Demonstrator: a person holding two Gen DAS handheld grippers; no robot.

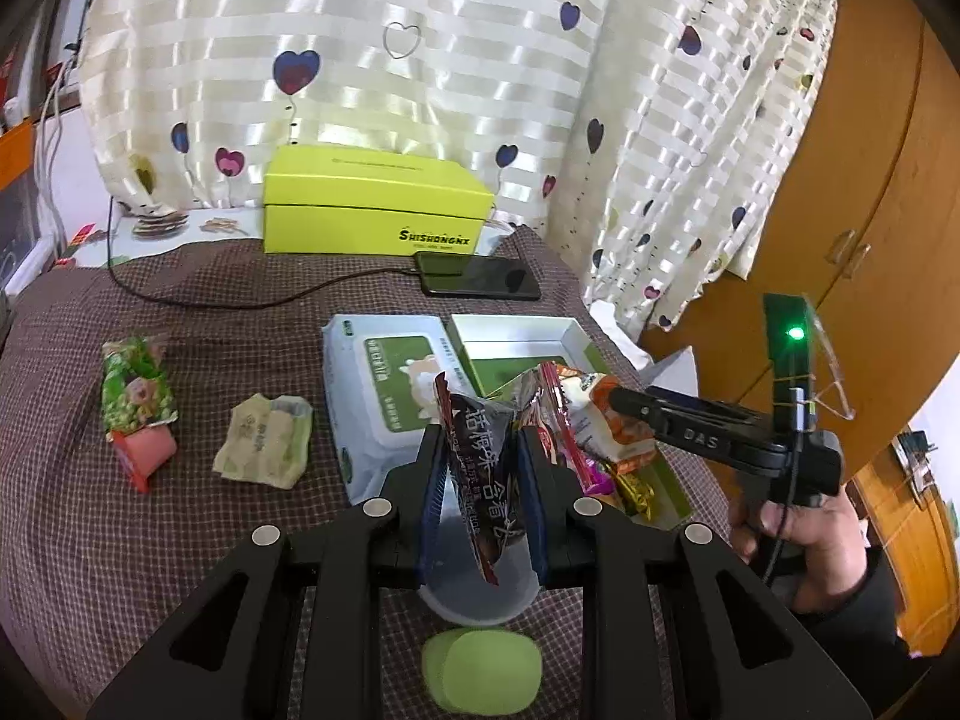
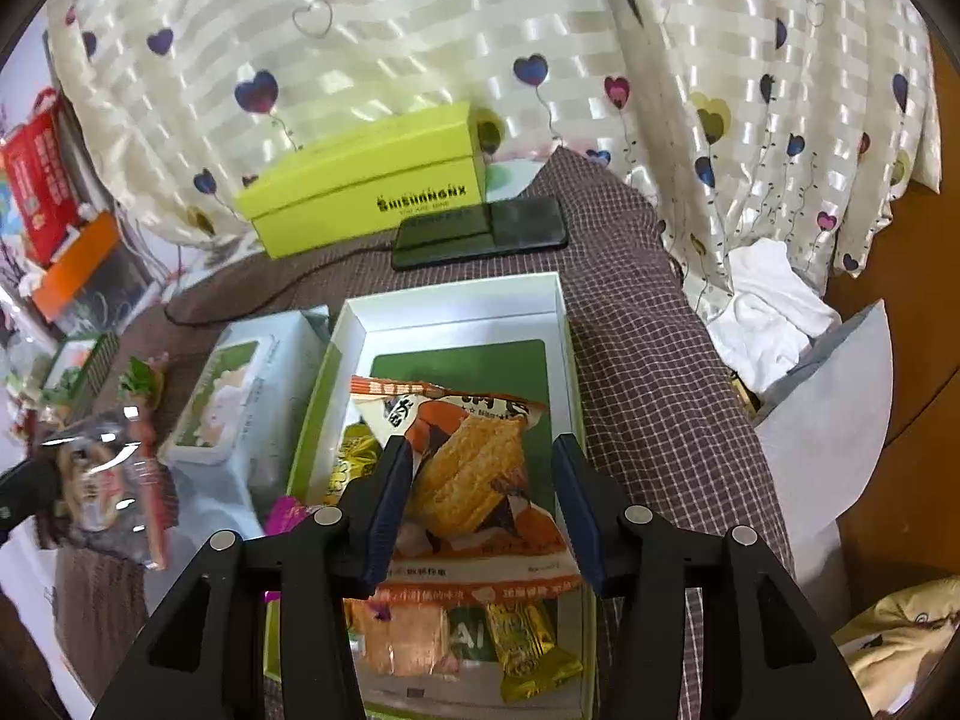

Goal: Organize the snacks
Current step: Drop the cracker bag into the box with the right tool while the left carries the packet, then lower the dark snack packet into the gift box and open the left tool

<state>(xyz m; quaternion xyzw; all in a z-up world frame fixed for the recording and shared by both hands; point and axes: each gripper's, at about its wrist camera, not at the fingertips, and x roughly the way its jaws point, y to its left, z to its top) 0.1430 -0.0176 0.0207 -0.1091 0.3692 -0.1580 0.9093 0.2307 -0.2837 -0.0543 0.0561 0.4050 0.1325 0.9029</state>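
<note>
Left gripper [image 1: 483, 468] clamps dark snack packet [image 1: 480, 480]; right gripper [image 2: 483, 501] wide open, holding nothing, over tray [image 2: 456, 306]. Wipes pack [image 1: 372, 396] at tray's 9 o'clock.

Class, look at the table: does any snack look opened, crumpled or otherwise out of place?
Yes. The pale green wrapper left of the wipes pack lies crumpled and seemingly torn open on the checked cloth, unlike the sealed green snack packet nearby.

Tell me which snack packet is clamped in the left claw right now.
The dark brown packet with white Chinese lettering, pinched upright in the left claw. The green packet and pale crumpled wrapper lie loose on the checked cloth.
</note>
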